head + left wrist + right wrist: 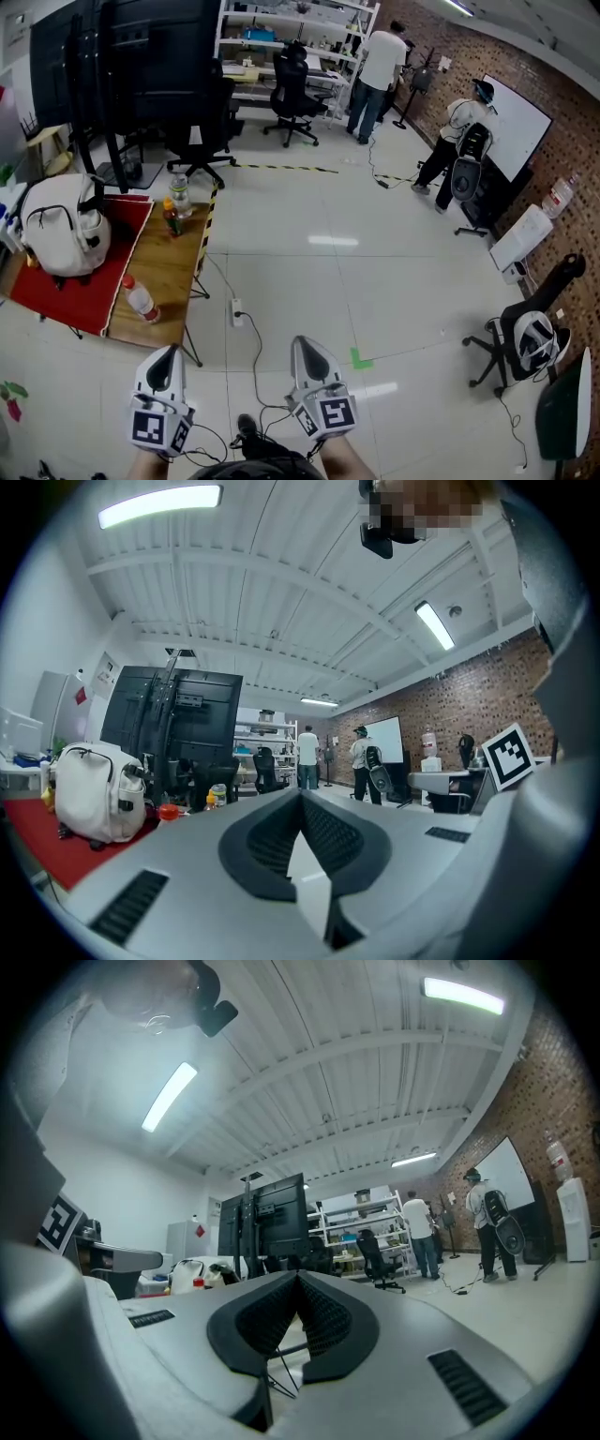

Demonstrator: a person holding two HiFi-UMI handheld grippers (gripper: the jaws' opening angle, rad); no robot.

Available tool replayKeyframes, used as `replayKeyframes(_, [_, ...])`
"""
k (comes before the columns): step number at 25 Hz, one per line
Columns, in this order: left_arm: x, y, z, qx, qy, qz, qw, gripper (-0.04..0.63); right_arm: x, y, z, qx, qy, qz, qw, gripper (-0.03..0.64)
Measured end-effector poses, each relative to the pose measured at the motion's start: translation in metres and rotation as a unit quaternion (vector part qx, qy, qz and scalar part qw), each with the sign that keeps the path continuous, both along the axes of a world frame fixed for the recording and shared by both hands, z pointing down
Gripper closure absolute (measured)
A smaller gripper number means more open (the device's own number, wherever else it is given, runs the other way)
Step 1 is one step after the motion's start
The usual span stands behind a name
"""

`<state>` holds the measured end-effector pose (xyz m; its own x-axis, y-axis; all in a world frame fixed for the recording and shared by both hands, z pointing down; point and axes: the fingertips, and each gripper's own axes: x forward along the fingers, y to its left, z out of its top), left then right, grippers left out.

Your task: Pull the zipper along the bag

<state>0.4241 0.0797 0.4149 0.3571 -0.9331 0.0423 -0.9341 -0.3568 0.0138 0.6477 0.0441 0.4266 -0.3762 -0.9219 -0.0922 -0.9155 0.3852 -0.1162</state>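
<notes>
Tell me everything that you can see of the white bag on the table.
The white bag is a rounded backpack of soft material that looks like fabric, with dark straps and a thin handle loop on top. It stands upright and looks full. It rests on a red cloth that covers the left part of a wooden table. Nothing holds it. Whether it is zipped shut is too small to tell.

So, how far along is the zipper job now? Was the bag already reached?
Done: nothing visible. The white backpack sits on the red cloth on the table, with no gripper near it.
In hand: nothing. The left gripper and right gripper are shut and empty, over the floor beside the table.
Left: reach the bag, grip the zipper pull, draw it along. The zipper's state is too small to tell.
</notes>
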Motion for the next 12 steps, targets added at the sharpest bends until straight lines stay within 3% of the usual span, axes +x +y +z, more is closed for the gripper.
replayKeyframes(12, [0.025,-0.097,-0.009,-0.006,-0.005,-0.006,1.0,0.569,0.031,-0.097,0.011,-0.017,-0.013,0.001,1.0,0.603])
